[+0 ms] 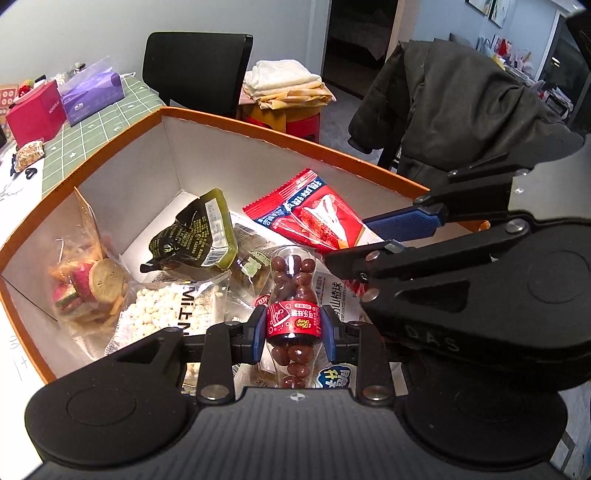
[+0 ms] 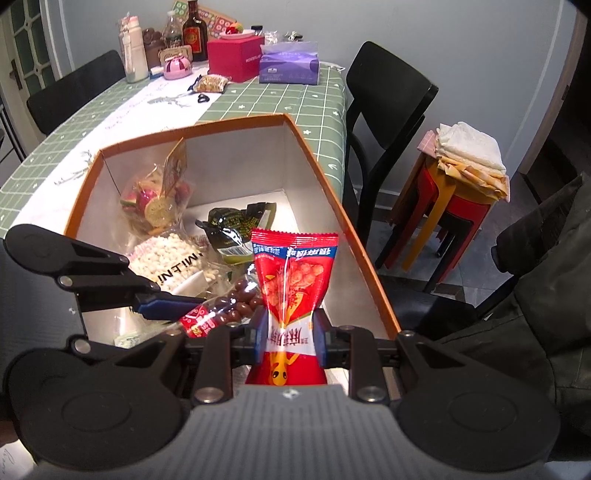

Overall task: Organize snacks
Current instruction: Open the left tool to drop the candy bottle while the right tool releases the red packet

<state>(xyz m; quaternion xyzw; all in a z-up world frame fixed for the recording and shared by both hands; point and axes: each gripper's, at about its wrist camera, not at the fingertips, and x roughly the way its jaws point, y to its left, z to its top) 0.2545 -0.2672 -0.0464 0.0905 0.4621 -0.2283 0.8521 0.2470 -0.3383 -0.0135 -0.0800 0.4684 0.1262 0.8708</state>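
My left gripper (image 1: 294,326) is shut on a small clear bottle of chocolate beans (image 1: 293,295) with a red label, held over the orange-rimmed snack box (image 1: 110,173). My right gripper (image 2: 289,338) is shut on a red snack packet (image 2: 293,273), held upright over the same box (image 2: 325,177). The right gripper also shows in the left wrist view (image 1: 384,236), with the red packet (image 1: 314,210) beyond it. The left gripper and its bottle (image 2: 221,306) show at the left of the right wrist view. Both hover above the snacks lying in the box.
In the box lie a dried fruit bag (image 1: 85,280), a white puffs bag (image 1: 166,310) and a dark green pouch (image 1: 195,236). Behind on the green tablecloth stand a red box (image 2: 234,59), a purple tissue pack (image 2: 288,64) and bottles (image 2: 194,33). Black chairs (image 2: 384,96) and stacked stools (image 2: 454,206) stand nearby.
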